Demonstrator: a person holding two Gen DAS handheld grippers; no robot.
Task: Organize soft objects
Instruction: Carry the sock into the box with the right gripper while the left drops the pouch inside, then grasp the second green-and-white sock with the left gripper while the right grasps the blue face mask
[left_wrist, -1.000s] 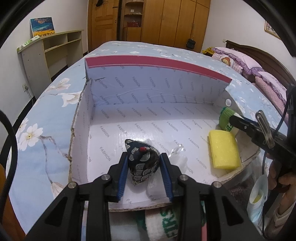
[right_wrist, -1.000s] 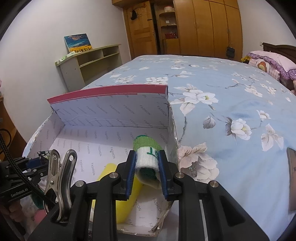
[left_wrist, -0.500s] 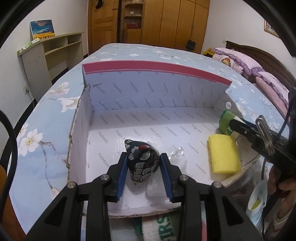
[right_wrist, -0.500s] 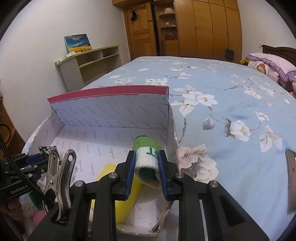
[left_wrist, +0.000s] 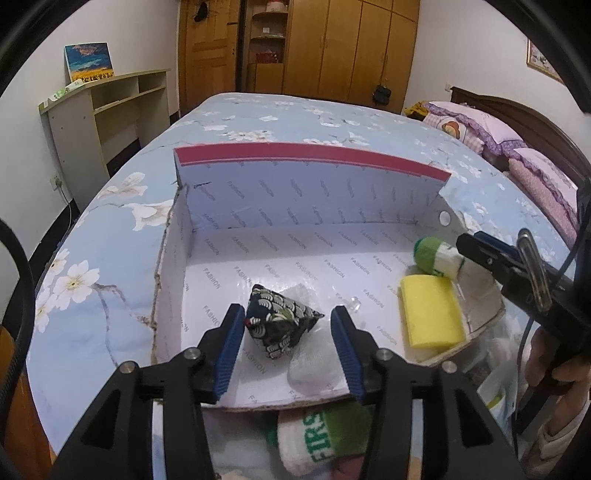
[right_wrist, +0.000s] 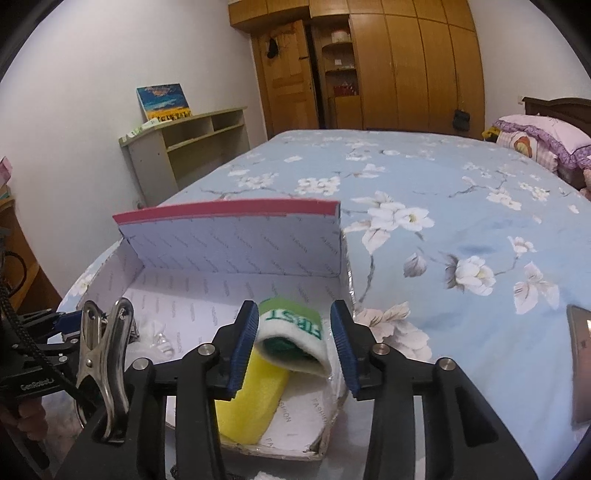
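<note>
Both claws have spread; the beanbag (left_wrist: 280, 325) lies loose between the left claw (left_wrist: 288, 347).

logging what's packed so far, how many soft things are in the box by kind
patterned beanbag: 1
yellow sponge: 1
green and white wristband: 1
white soft item: 1
total in the box: 4
A second wristband lies outside it.

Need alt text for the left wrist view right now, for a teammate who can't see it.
The left hand-held gripper is open over the box, its jaws apart around a dark patterned pouch lying inside. At the right, a yellow sponge lies by a green-and-white wristband.
</note>
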